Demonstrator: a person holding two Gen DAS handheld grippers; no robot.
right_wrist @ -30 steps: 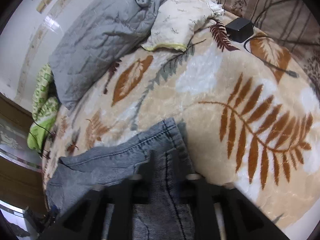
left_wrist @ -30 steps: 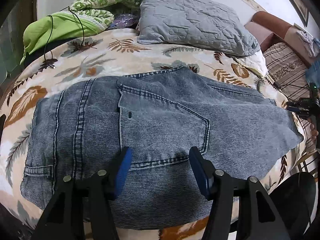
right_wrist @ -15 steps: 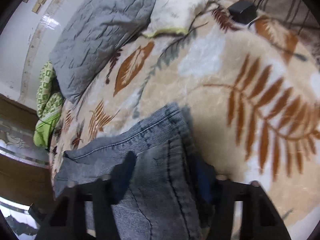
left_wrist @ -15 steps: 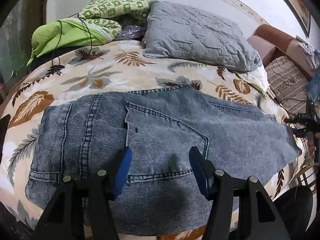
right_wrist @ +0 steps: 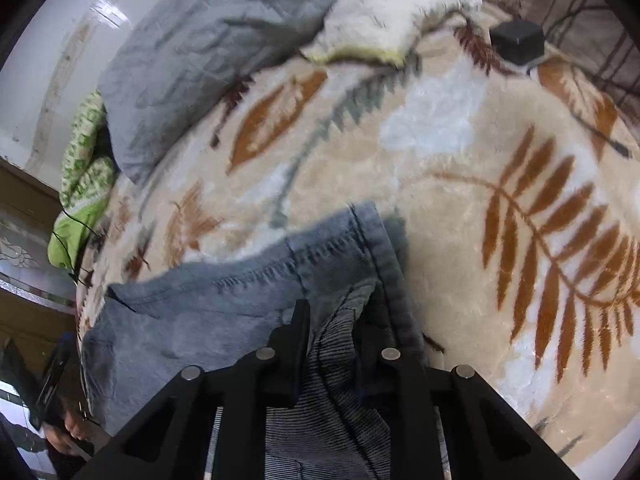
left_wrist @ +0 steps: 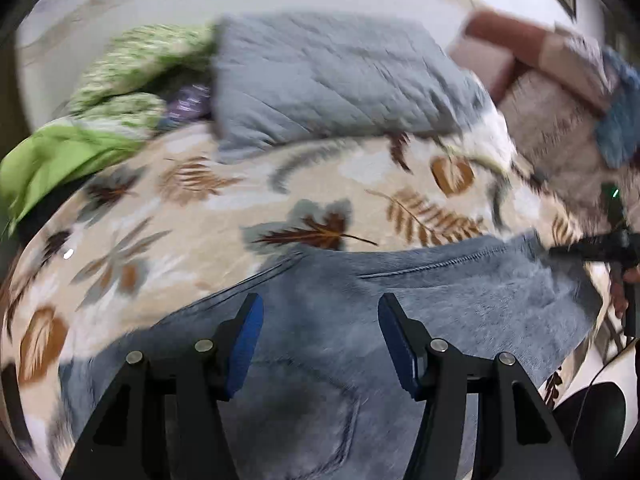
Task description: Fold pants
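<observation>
The jeans (left_wrist: pixel 400 320) lie flat on the bed (left_wrist: pixel 200 220), on the blanket with the leaf pattern, below the grey pillow (left_wrist: pixel 328 80). My right gripper (right_wrist: pixel 336 312) is at the hem end of the legs. Its fingers have just been closing, and now they stand narrow with a ridge of denim bunched between them, so I judge that I hold the cloth there. I take this end because it is the free end, which can be carried over the rest to make the fold. My left gripper (left_wrist: pixel 320 320) hangs over the seat part of the jeans with its fingers about half apart and nothing between them. This view is blurred. I think this hand must find the other corner, so that the fold comes straight.
</observation>
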